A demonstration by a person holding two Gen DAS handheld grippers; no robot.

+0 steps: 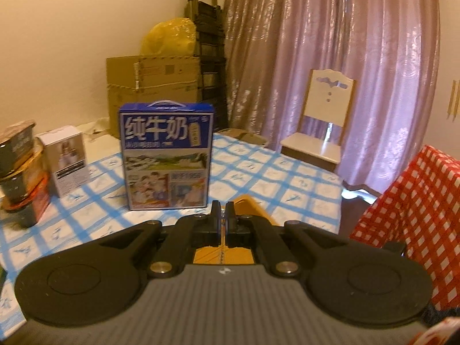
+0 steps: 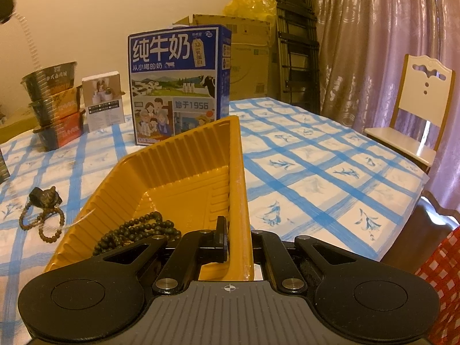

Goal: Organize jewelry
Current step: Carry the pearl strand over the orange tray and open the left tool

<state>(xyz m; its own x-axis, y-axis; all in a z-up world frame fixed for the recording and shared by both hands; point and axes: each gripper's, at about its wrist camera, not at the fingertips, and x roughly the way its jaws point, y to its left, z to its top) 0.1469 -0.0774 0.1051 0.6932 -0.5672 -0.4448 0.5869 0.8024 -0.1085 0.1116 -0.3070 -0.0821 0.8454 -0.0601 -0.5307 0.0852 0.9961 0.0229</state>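
Observation:
My right gripper (image 2: 234,230) is shut on the right wall of a yellow plastic tray (image 2: 172,166). One finger (image 2: 220,235) is inside the tray; the other is hidden behind the wall. A dark bead necklace (image 2: 138,230) lies in the tray's near corner. Brown bead bracelets (image 2: 43,224) and a small dark piece (image 2: 46,197) lie on the checked tablecloth to the tray's left. My left gripper (image 1: 222,205) is shut on a thin silver chain (image 1: 221,254), above the yellow tray (image 1: 247,201). In the right wrist view the chain (image 2: 27,37) dangles at the far upper left.
A blue milk carton box (image 2: 178,86) stands behind the tray, with a small white box (image 2: 103,100) and stacked food bowls (image 2: 54,103) to its left. A white chair (image 2: 417,109) stands past the table's right edge. Red checked cloth (image 1: 417,215) hangs at right.

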